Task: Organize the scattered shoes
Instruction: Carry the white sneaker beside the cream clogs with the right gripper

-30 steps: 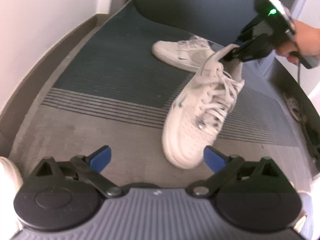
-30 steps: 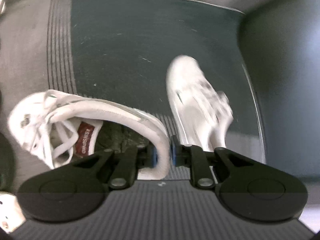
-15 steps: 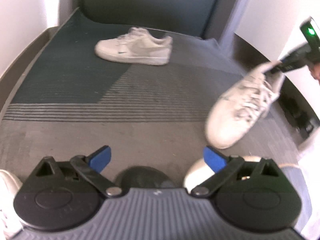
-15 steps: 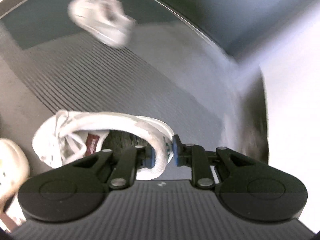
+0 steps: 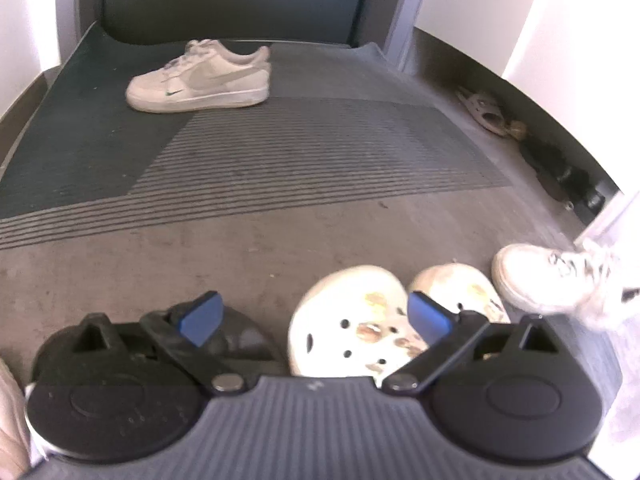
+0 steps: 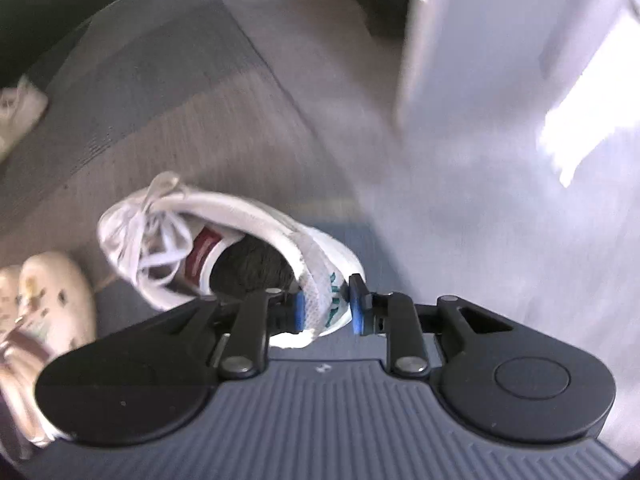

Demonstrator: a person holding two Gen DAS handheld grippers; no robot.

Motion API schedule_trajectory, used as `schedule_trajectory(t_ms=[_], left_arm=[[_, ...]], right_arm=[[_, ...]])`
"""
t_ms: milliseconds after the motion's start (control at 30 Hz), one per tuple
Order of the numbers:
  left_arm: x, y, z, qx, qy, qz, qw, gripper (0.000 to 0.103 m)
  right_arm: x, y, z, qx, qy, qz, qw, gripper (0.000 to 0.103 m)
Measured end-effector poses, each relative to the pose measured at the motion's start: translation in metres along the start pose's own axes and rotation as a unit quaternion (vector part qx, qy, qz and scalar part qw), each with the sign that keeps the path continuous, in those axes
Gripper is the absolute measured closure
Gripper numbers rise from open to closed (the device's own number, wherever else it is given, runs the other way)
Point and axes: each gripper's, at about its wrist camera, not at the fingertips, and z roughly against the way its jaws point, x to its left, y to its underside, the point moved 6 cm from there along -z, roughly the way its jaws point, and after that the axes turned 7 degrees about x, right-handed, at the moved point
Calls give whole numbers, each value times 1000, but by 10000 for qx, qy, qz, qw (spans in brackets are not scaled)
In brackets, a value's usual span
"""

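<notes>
The white lace-up leather sneaker with a red tongue label (image 6: 224,248) sits low over the grey carpet, just beside a pair of cream perforated clogs (image 6: 48,300), its padded heel collar between the blue pads of our right gripper (image 6: 326,306). The jaws are opening; the right pad already stands clear of the heel, so we judge the shoe as being released here. We expect it to be light, its sole stiff, its collar soft enough to pinch firmly, so the heel rim is the sound place to hold. Its mate, a white sneaker with a grey swoosh (image 5: 200,78), lies well apart on the dark ribbed mat (image 5: 80,140). Our left gripper (image 5: 316,316) hangs wide and empty.
</notes>
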Motion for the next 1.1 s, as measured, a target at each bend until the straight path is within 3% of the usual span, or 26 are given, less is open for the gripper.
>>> schedule_trajectory(t_ms=[133,267,400,533,600,667,767,900,933,1000,1033,1100], left_arm=[[-16,3,1,24,114,-123,9999,3],[-29,9,7,-15,176,-243,9995,3],[-38,15,10,-5,220,-344,9992,3],[-43,22,12,18,257,-438,9987,3],[-45,25,11,46,245,-481,9985,3],[-45,27,10,96,257,-476,9985,3],[-47,30,9,150,282,-479,9983,3],[-49,34,8,204,313,-504,9980,3],[-49,35,8,210,319,-508,9980,3],[-50,36,9,225,357,-518,9978,3],[-50,37,9,228,378,-519,9977,3],[-50,38,8,249,396,-528,9975,3]], right_arm=[[-7,56,-8,328,-468,-571,9967,72],[5,68,-3,134,-675,-638,9956,69],[-3,59,24,-431,-712,-472,9954,69],[4,53,34,-762,-379,254,9960,69],[14,46,23,-648,-41,817,9945,68],[32,40,7,-394,41,1593,9864,67],[45,30,-9,-330,325,2212,9741,70],[51,20,-38,-99,518,2650,9628,74],[50,20,-44,-17,587,2630,9630,80],[41,16,-43,-4,290,1754,9841,81],[38,17,-41,1,164,1474,9889,81],[39,23,-38,22,31,1416,9899,81]])
